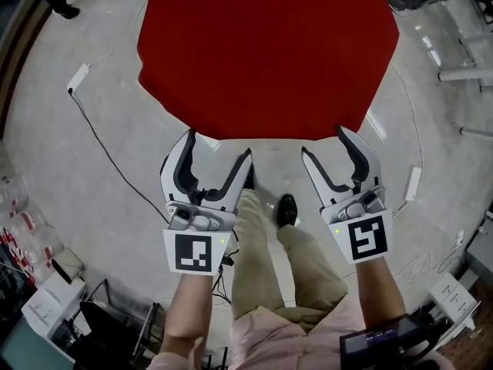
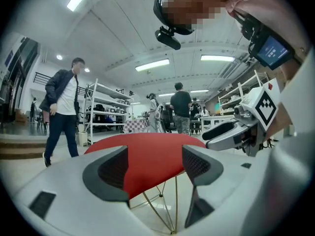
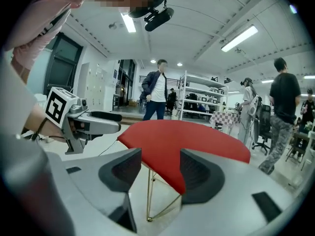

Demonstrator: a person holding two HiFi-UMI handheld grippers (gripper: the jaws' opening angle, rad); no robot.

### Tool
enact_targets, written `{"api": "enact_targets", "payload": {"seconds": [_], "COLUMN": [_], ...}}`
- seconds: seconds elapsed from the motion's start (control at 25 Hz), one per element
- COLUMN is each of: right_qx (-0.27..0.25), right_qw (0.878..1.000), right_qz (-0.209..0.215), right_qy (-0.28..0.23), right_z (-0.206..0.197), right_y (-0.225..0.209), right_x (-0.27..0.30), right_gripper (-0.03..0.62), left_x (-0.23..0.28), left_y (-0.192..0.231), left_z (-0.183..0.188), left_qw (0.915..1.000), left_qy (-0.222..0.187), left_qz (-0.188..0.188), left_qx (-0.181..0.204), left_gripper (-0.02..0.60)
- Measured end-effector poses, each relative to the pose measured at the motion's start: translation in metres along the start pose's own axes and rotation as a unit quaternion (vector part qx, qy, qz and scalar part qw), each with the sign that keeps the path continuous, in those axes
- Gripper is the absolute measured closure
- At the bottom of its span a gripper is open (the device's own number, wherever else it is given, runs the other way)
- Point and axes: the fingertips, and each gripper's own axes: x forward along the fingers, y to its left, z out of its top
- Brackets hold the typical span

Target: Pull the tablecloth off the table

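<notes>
A red tablecloth (image 1: 266, 52) covers a round table on thin gold legs (image 2: 167, 205). In the head view both grippers sit side by side just short of the cloth's near edge. My left gripper (image 1: 218, 145) is open with nothing between its pads. My right gripper (image 1: 323, 141) is open too and holds nothing. In the left gripper view, the cloth (image 2: 147, 156) shows beyond the spread jaws of my left gripper (image 2: 153, 166), with the right gripper (image 2: 236, 132) alongside. In the right gripper view, the hanging edge of the cloth (image 3: 187, 139) lies ahead of my right gripper (image 3: 160, 173).
A black cable (image 1: 108, 153) and a white power strip (image 1: 78, 77) lie on the floor at left, another strip (image 1: 413, 183) at right. Boxes (image 1: 46, 299) stand at lower left. A person in a dark jacket (image 2: 61, 112) and another in black (image 2: 180, 112) stand beyond the table, near shelves.
</notes>
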Motion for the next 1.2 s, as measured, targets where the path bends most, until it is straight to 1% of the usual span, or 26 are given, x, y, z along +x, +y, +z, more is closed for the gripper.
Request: {"api": "enact_targets", "payload": {"seconds": [0.08, 0.28, 0.36, 0.52, 0.64, 0.76, 0.84, 0.96, 1.0, 1.12, 1.2], "right_qx": [-0.013, -0.031, -0.037, -0.049, -0.068, -0.085, -0.075, -0.044, -0.041, -0.050, -0.064], "right_qw": [1.000, 0.999, 0.999, 0.998, 0.997, 0.995, 0.995, 0.998, 0.998, 0.997, 0.996], "right_qz": [0.000, 0.000, -0.002, -0.006, -0.013, -0.023, -0.026, -0.022, -0.020, -0.020, -0.024], "right_qy": [0.008, 0.021, 0.025, 0.032, 0.045, 0.057, 0.057, 0.044, 0.043, 0.046, 0.054], "right_z": [-0.009, -0.026, -0.029, -0.032, -0.035, -0.038, -0.035, -0.026, -0.025, -0.023, -0.023], "right_y": [-0.001, -0.001, 0.000, 0.001, 0.004, 0.004, 0.002, 0.000, 0.001, 0.005, 0.006], "right_x": [0.004, 0.012, 0.012, 0.012, 0.013, 0.011, 0.009, 0.013, 0.015, 0.019, 0.019], "right_gripper": [0.355, 0.349, 0.349, 0.349, 0.349, 0.349, 0.350, 0.352, 0.353, 0.378, 0.393], "left_x": [0.002, 0.006, 0.006, 0.006, 0.007, 0.005, 0.004, 0.003, 0.002, -0.001, 0.000], "left_y": [0.000, 0.004, 0.005, 0.007, 0.010, 0.010, 0.008, 0.011, 0.013, 0.019, 0.020], "left_z": [-0.009, -0.037, -0.040, -0.040, -0.045, -0.045, -0.043, -0.039, -0.038, -0.036, -0.033], "left_qw": [1.0000, 0.9998, 0.9998, 0.9998, 0.9998, 1.0000, 0.9999, 0.9992, 0.9989, 0.9987, 0.9987], "left_qy": [0.001, 0.019, 0.017, 0.000, -0.001, 0.001, 0.002, -0.006, -0.010, -0.012, -0.010], "left_qz": [-0.002, 0.004, 0.005, 0.000, 0.000, 0.003, 0.001, -0.004, -0.005, -0.010, -0.011], "left_qx": [0.000, 0.002, 0.000, -0.018, -0.018, -0.009, -0.011, -0.039, -0.046, -0.049, -0.048], "left_gripper": [0.261, 0.261, 0.261, 0.261, 0.262, 0.262, 0.262, 0.265, 0.283, 0.399, 0.444]}}
